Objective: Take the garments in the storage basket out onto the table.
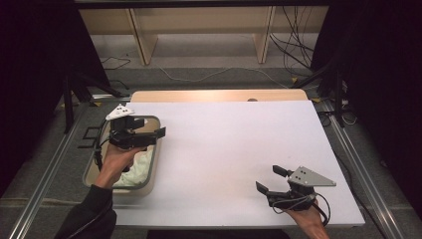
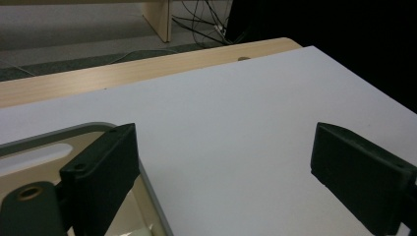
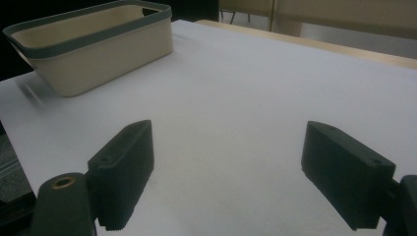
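Cream plastic basket with a grey rim (image 1: 152,172) sits at the left edge of the white table top (image 1: 224,149), on your left side. Inside it lies a pale, soft cloth (image 1: 137,172); you cannot tell more about it from here.

Your left gripper (image 1: 149,134) hangs over the far part of the basket. Your left hand (image 1: 117,159) comes up from the near left, with a dark sleeve (image 1: 87,214) on the arm, and it points the black jaws to the right, out over the basket's rim toward the table. In the left gripper view the jaws stand wide apart with nothing between them. One jaw is over the basket's rim (image 2: 74,132) and the other is over bare white table (image 2: 236,123).

Your right gripper (image 1: 268,179) is at the near right of the table, well apart from the basket. Your right hand (image 1: 306,219) holds it from the near edge, and the jaws point to the far left. In the right gripper view (image 3: 226,172) they are wide apart too, with nothing in them, low over the white top. The basket (image 3: 98,54) shows far off at the upper left of that view.

Beyond the table is a wooden strip (image 1: 219,95), then grey floor with wooden legs (image 1: 142,35) and loose cables (image 1: 293,50).
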`<act>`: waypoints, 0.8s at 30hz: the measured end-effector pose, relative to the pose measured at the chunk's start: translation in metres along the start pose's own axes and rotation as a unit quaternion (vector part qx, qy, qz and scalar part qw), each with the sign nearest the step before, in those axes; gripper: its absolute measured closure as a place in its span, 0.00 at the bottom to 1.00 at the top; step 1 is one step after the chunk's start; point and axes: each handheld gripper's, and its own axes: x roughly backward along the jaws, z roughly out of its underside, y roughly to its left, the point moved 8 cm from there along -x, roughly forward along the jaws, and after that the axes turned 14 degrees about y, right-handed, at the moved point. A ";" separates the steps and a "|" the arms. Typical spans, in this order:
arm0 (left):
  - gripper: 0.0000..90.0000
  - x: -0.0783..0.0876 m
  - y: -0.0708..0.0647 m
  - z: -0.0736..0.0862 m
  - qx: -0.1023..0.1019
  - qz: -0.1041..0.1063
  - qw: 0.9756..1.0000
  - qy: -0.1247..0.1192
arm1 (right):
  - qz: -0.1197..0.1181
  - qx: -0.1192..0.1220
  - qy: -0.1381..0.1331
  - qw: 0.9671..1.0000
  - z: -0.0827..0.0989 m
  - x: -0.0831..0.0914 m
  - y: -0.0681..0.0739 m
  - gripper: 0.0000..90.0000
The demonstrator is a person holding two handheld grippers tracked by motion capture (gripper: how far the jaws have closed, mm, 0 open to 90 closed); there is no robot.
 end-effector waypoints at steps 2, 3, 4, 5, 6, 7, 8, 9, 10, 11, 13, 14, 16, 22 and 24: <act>0.13 0.001 0.003 0.001 -0.001 -0.004 1.000 0.003 | 0.001 0.000 0.001 1.000 0.000 0.000 0.000 0.23; 0.13 0.002 0.005 0.002 -0.001 -0.008 1.000 0.008 | 0.001 0.000 0.001 1.000 0.000 0.000 0.000 0.23; 0.13 0.002 0.008 0.003 -0.003 -0.014 1.000 0.018 | 0.001 0.000 0.002 1.000 0.000 0.000 0.000 0.23; 0.13 0.002 0.012 0.004 -0.004 -0.022 0.999 0.027 | 0.000 0.000 0.001 1.000 0.000 0.000 0.000 0.23; 0.13 0.002 0.014 0.006 -0.003 -0.027 0.999 0.035 | 0.002 0.002 0.004 1.000 0.001 0.000 0.000 0.23; 0.13 0.002 0.017 0.007 -0.003 -0.029 0.999 0.043 | 0.002 0.002 0.004 1.000 0.001 0.000 0.000 0.23; 0.13 0.003 0.019 0.009 -0.001 -0.029 0.998 0.049 | 0.001 0.001 0.002 1.000 0.000 0.000 0.000 0.23; 0.13 0.003 0.022 0.010 -0.001 -0.030 0.998 0.054 | 0.001 0.001 0.002 1.000 0.000 0.000 0.000 0.23; 0.13 0.003 0.024 0.011 -0.001 -0.031 0.998 0.058 | 0.003 0.002 0.005 1.000 0.001 -0.001 0.000 0.23; 0.13 0.004 0.026 0.011 0.003 -0.033 0.998 0.059 | 0.003 0.002 0.005 1.000 0.001 -0.001 0.000 0.23; 0.14 0.004 0.030 0.013 0.007 -0.034 0.997 0.062 | 0.003 0.002 0.004 1.000 0.001 0.000 0.000 0.23; 0.14 0.004 0.032 0.014 0.008 -0.034 0.997 0.064 | 0.003 0.001 0.004 1.000 0.001 0.000 0.000 0.23; 0.14 0.002 0.036 0.016 0.012 -0.034 0.997 0.071 | 0.004 0.001 0.007 1.000 0.002 -0.001 0.000 0.23; 0.15 -0.008 0.045 0.031 0.005 -0.058 0.990 0.125 | 0.006 0.002 0.008 1.000 0.002 -0.001 0.000 0.23; 0.15 -0.011 0.048 0.036 0.000 -0.070 0.987 0.145 | 0.006 0.001 0.007 1.000 0.002 -0.001 -0.001 0.23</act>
